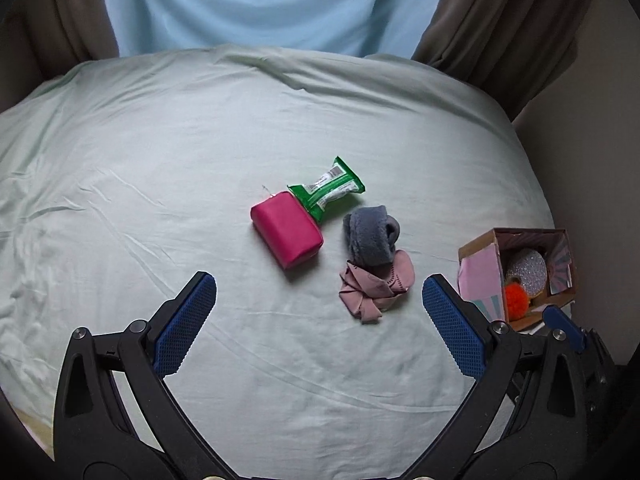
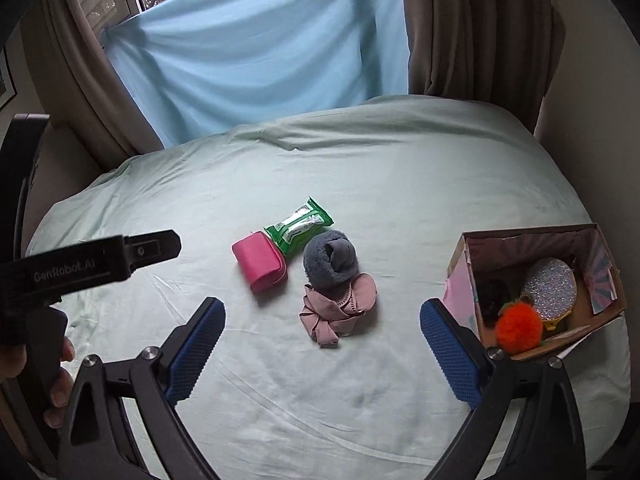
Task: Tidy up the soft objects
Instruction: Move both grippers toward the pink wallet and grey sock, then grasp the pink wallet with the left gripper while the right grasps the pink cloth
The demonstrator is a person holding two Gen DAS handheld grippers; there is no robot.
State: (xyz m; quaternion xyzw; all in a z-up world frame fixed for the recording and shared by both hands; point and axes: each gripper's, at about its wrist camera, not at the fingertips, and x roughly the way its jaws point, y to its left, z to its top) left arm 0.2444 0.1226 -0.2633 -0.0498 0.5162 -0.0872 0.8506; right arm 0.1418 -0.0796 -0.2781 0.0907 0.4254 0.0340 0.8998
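On the pale green bedsheet (image 1: 160,160) lie a pink pouch (image 1: 286,232), a green wipes packet (image 1: 326,190), a grey fluffy sock roll (image 1: 370,236) and a dusty-pink cloth scrunchie (image 1: 374,288). The same pouch (image 2: 260,261), wipes packet (image 2: 298,226), grey sock roll (image 2: 330,258) and pink scrunchie (image 2: 338,308) show in the right wrist view. My left gripper (image 1: 320,312) is open and empty, short of the pile. My right gripper (image 2: 322,340) is open and empty, just in front of the scrunchie. A cardboard box (image 2: 600,304) at the right holds an orange pom-pom (image 2: 520,330) and a glittery round item (image 2: 550,290).
The cardboard box (image 1: 476,248) sits at the bed's right edge. A light blue cloth (image 2: 260,48) and brown curtains (image 2: 472,28) hang behind the bed. In the right wrist view a hand (image 2: 60,392) holds the left gripper's black body (image 2: 92,264) at the left.
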